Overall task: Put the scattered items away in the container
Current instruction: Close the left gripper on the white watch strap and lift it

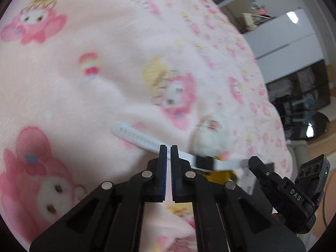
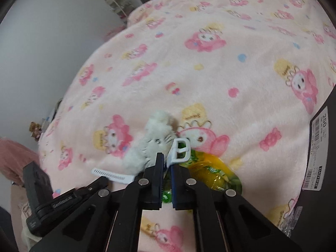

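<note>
A white holed strap (image 1: 136, 136) with a buckle end (image 2: 181, 147) lies stretched over a pink cartoon-print blanket (image 1: 84, 84). My left gripper (image 1: 168, 149) is shut on the strap near its middle. My right gripper (image 2: 167, 157) is shut on the strap just below the buckle; in the left wrist view the right gripper (image 1: 255, 161) shows at the strap's far end. A white fluffy toy (image 2: 155, 142) lies against the strap. A yellow and green packet (image 2: 210, 172) lies under my right fingers. The left gripper (image 2: 104, 180) appears at the lower left of the right wrist view, by the strap's holed end (image 2: 109, 174).
A dark box (image 2: 315, 199) with a white barcode label (image 2: 317, 151) stands at the blanket's right edge. Beyond the bed there are a white cabinet (image 1: 294, 35) and dark shelves (image 1: 300, 90). A grey wall (image 2: 42, 42) runs along the bed's left side.
</note>
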Demonstrator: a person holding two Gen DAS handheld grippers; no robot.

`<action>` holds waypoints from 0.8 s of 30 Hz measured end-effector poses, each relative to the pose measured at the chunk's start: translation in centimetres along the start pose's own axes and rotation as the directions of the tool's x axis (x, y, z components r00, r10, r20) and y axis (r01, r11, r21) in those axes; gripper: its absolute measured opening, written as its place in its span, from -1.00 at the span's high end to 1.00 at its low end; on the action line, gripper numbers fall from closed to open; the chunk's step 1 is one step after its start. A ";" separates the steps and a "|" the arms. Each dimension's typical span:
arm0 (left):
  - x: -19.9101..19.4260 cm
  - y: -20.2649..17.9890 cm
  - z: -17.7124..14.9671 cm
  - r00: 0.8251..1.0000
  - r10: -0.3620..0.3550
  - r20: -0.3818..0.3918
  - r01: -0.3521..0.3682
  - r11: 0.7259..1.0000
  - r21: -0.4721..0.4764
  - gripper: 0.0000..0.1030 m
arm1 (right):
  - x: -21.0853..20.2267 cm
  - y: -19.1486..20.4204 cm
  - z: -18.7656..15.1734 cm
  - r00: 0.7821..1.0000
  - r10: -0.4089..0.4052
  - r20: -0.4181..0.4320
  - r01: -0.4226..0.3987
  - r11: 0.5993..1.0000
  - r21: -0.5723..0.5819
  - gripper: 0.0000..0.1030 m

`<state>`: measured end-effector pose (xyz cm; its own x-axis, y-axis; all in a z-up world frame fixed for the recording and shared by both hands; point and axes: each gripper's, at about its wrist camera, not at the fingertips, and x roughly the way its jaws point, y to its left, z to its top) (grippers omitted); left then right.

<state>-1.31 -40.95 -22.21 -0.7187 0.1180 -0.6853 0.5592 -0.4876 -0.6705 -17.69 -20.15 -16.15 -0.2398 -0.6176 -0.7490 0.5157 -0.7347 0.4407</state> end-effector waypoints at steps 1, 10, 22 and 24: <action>-0.6 -0.7 -0.3 1.000 -0.015 -0.001 0.015 1.000 0.022 0.98 | -0.9 0.4 -0.2 1.000 0.013 0.009 -0.013 1.000 -0.010 0.93; -0.1 -0.5 -1.0 0.996 0.035 -0.077 -0.038 0.998 -0.047 0.91 | -4.5 0.2 -1.7 1.000 0.009 -0.002 -0.009 1.000 -0.008 0.92; 1.5 2.9 1.1 1.000 0.009 -0.018 -0.011 0.991 -0.131 0.30 | 1.0 -4.8 -0.4 0.993 -0.043 -0.105 0.061 0.984 0.169 0.58; 2.2 3.1 1.3 1.000 -0.009 -0.012 0.008 0.991 -0.135 0.30 | 1.9 -5.3 0.0 0.994 -0.014 -0.105 0.033 0.982 0.185 0.35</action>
<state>-1.74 -43.34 -25.41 -0.7187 0.1333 -0.6824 0.6043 -0.3657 -0.7078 -20.85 -17.44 -19.95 -0.1594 -0.5744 -0.8029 0.3461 -0.7942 0.4995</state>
